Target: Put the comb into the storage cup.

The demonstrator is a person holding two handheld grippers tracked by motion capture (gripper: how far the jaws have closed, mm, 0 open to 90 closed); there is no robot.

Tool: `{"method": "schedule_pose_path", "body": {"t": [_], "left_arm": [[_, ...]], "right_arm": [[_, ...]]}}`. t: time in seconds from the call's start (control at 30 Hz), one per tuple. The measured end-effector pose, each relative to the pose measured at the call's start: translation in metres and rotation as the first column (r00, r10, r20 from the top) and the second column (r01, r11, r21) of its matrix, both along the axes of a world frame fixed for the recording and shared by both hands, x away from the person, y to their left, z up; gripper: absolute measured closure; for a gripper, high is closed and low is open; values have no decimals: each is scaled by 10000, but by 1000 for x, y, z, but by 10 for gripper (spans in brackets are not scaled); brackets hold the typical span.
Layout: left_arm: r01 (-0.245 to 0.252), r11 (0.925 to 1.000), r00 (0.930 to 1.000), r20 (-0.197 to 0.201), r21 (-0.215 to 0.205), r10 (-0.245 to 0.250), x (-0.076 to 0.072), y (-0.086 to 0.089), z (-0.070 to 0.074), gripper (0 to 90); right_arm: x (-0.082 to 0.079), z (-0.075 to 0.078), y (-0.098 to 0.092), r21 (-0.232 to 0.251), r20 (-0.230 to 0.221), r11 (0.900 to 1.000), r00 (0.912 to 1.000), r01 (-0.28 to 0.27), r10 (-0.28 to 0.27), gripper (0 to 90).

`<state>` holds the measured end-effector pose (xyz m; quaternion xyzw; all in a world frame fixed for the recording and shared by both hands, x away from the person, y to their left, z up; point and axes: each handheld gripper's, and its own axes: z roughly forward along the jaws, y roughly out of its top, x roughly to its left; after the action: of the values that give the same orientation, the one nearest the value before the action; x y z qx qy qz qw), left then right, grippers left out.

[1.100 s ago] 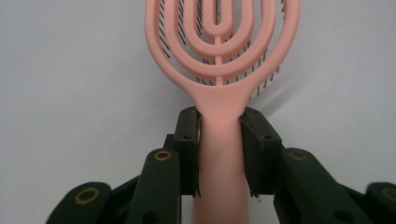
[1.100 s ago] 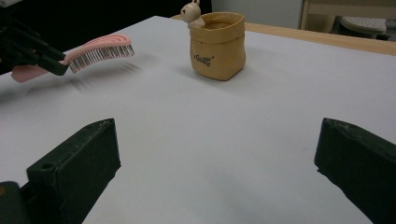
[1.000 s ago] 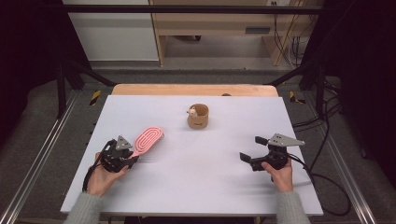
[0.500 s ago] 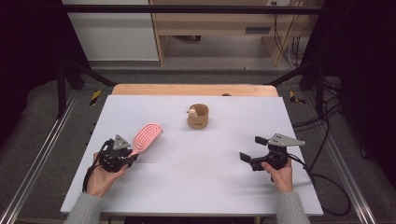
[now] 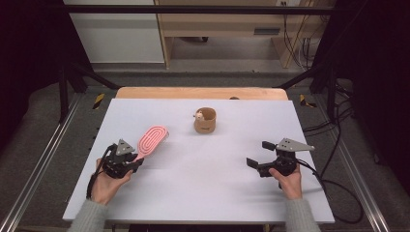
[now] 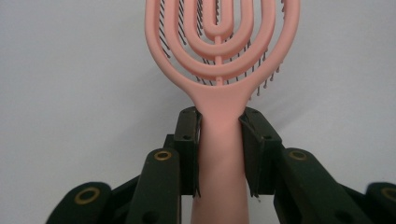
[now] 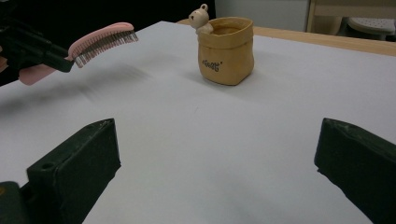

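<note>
Left tongs [image 6: 219, 140] clamped on pink hairbrush [image 5: 152, 140] handle, head aimed toward tan pot [image 5: 205, 121]; right tongs [image 5: 258, 155] agape, empty, farther off.

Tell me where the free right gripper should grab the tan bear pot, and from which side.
Probably the pot's bag-like body, level from the right gripper's side, jaws straddling its width. It stands upright, and the bear figure crowds the rim.

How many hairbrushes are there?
1. The pink hairbrush is held off the table by its handle in the left hand-held gripper. None seems hidden.
</note>
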<state>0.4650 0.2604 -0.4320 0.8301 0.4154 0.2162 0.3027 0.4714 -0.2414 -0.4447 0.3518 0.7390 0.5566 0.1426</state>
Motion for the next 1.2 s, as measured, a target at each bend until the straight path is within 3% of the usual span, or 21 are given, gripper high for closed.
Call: {"method": "schedule_pose_path", "body": {"t": [0.47,1.2], "left_arm": [[-199,9997,9994,274,-145,203,-4,-5,5,695],[99,9994,9986,517,-343,-82,-10,-20,7,695]], "right_arm": [[-1,5,8,152,35,9998,9999,-111,110,3],[-5,14,28,159,137,9998,9998,-141,139,3]]}}
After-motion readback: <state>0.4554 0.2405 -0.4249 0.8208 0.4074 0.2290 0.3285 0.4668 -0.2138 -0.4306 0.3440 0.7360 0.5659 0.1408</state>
